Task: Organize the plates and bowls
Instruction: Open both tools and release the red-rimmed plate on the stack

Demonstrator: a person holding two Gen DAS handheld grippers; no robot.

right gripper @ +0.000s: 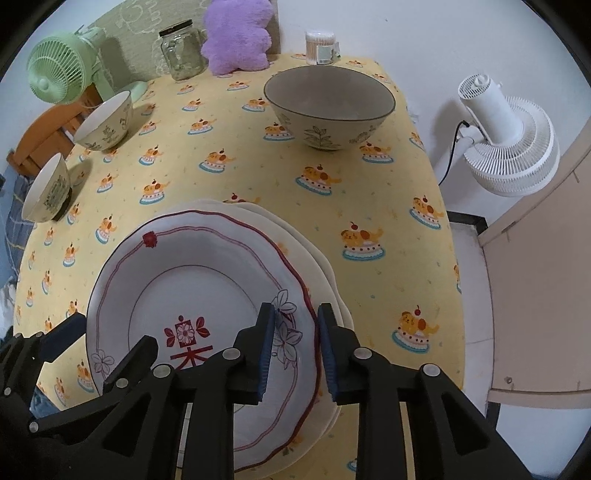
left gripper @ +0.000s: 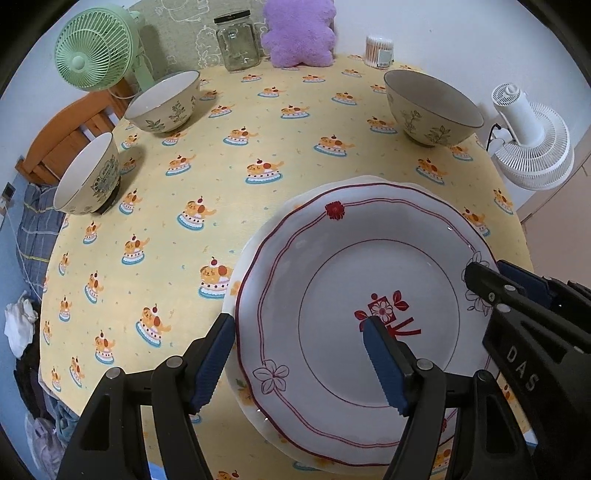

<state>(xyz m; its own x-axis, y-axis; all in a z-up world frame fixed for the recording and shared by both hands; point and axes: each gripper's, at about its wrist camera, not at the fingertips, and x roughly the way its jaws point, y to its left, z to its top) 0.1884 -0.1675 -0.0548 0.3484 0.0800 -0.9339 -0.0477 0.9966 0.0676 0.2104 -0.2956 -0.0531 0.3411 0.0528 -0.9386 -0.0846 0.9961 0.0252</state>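
Note:
A white plate with a red rim line point(left gripper: 369, 280) point(right gripper: 207, 288) lies on top of a cream plate point(left gripper: 242, 266) point(right gripper: 325, 273) near the table's front edge. My left gripper point(left gripper: 299, 354) is open, its fingers straddling the top plate's left rim. My right gripper point(right gripper: 295, 347) is open, its fingers on either side of the plates' right rim; it also shows in the left wrist view point(left gripper: 517, 295). Three floral bowls stand on the table: a wide one point(left gripper: 432, 107) point(right gripper: 328, 107) at the back right, two point(left gripper: 164, 101) point(left gripper: 88, 173) at the left.
The table has a yellow patterned cloth point(left gripper: 229, 158). A glass jar point(left gripper: 237, 40), a purple plush point(left gripper: 299, 31) and a cotton swab box point(left gripper: 378, 50) stand along the back. A green fan point(left gripper: 94, 55) is at back left, a white fan point(right gripper: 506, 144) beside the table's right.

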